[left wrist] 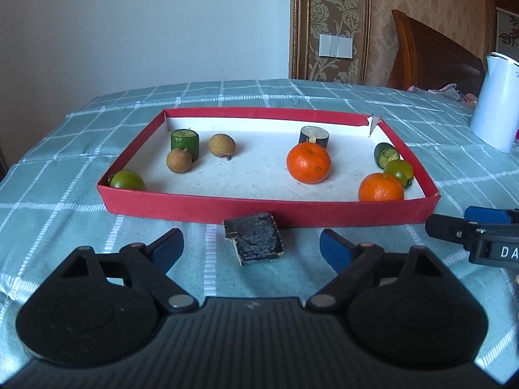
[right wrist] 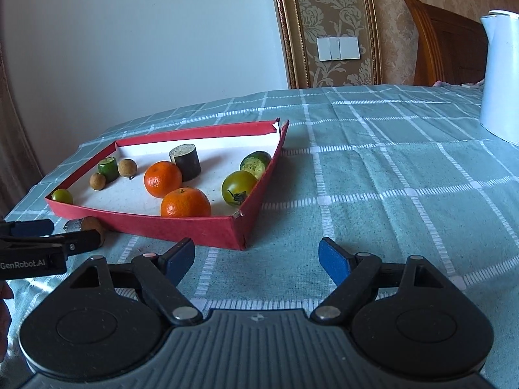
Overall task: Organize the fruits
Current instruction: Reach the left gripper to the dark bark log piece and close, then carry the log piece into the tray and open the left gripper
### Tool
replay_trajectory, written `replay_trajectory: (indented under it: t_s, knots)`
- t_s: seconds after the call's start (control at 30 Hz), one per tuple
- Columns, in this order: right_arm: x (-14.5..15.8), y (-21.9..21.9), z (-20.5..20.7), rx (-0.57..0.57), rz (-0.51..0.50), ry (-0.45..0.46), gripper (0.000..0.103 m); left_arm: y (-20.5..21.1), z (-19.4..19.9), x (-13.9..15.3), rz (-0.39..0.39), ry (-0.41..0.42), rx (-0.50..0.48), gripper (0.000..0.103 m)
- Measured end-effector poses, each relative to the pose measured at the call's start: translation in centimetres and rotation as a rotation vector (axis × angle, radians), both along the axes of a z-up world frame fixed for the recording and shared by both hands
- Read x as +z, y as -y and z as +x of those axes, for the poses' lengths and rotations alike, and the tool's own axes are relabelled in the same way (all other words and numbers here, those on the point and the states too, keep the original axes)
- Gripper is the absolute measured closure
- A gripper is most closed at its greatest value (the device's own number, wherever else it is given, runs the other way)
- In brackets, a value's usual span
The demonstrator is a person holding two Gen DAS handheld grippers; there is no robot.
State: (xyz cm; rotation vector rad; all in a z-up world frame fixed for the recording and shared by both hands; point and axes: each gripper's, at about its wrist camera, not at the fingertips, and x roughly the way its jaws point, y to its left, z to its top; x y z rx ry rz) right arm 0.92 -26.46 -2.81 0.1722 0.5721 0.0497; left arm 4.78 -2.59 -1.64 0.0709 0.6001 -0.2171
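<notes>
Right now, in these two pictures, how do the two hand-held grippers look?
Both look alike. The left gripper and the right gripper each have a black ribbed body, two round black discs, black link arms with silver pins, and blue pads on the fingers. White lettering "GenRobot.AI" marks the left gripper's side in the right wrist view. No cables show.

Pale wall [left wrist: 146, 22], damask wallpaper panel [left wrist: 331, 16], light switches [left wrist: 335, 45], wooden headboard [left wrist: 431, 55], checked tablecloth [left wrist: 292, 97]

Checked tablecloth [left wrist: 292, 97]: red tray [left wrist: 269, 212], dark chunk [left wrist: 254, 238], white kettle [left wrist: 496, 103].
</notes>
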Motion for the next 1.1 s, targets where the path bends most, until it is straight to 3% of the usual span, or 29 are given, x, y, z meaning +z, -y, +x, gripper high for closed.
replay_trajectory:
  t_s: [0.1, 0.17, 0.33, 0.4, 0.47, 0.5, 0.63, 0.7, 0.93, 1.1]
  knots:
    - [0.0, 0.0, 0.0, 0.0, -0.002, -0.002, 0.019, 0.2, 0.4, -0.5, 0.01, -0.009, 0.005, 0.02]
    - [0.0, 0.0, 0.1, 0.001, -0.002, -0.003, 0.019, 0.2, 0.8, -0.9, 0.008, -0.032, 0.002, 0.031]
    - [-0.1, 0.0, 0.1, 0.0, -0.005, -0.005, 0.019, 0.1, 0.9, -1.0, 0.007, -0.018, 0.0, 0.039]
    - [-0.1, 0.0, 0.1, 0.0, -0.005, -0.008, 0.019, 0.2, 0.8, -1.0, 0.009, -0.01, -0.003, 0.048]
    - [-0.1, 0.0, 0.1, 0.0, -0.005, -0.009, 0.019, 0.2, 0.7, -1.0, 0.011, 0.0, -0.006, 0.065]
    - [-0.1, 0.0, 0.1, 0.0, -0.005, -0.01, 0.019, 0.2, 0.7, -0.9, 0.009, 0.0, -0.01, 0.068]
    - [-0.1, 0.0, 0.1, 0.0, -0.005, -0.012, 0.019, 0.2, 0.6, -0.9, 0.001, -0.002, -0.013, 0.07]
    - [-0.1, 0.0, 0.2, 0.0, -0.006, -0.012, 0.019, 0.1, 0.5, -0.9, 0.001, -0.002, -0.025, 0.076]
    - [-0.2, 0.1, 0.2, 0.001, -0.004, -0.016, 0.019, -0.5, -1.1, 0.0, -0.007, 0.006, -0.06, 0.076]
    - [-0.2, 0.1, 0.1, 0.001, -0.004, -0.015, 0.019, -1.3, -1.8, 2.3, -0.041, 0.065, -0.072, 0.076]
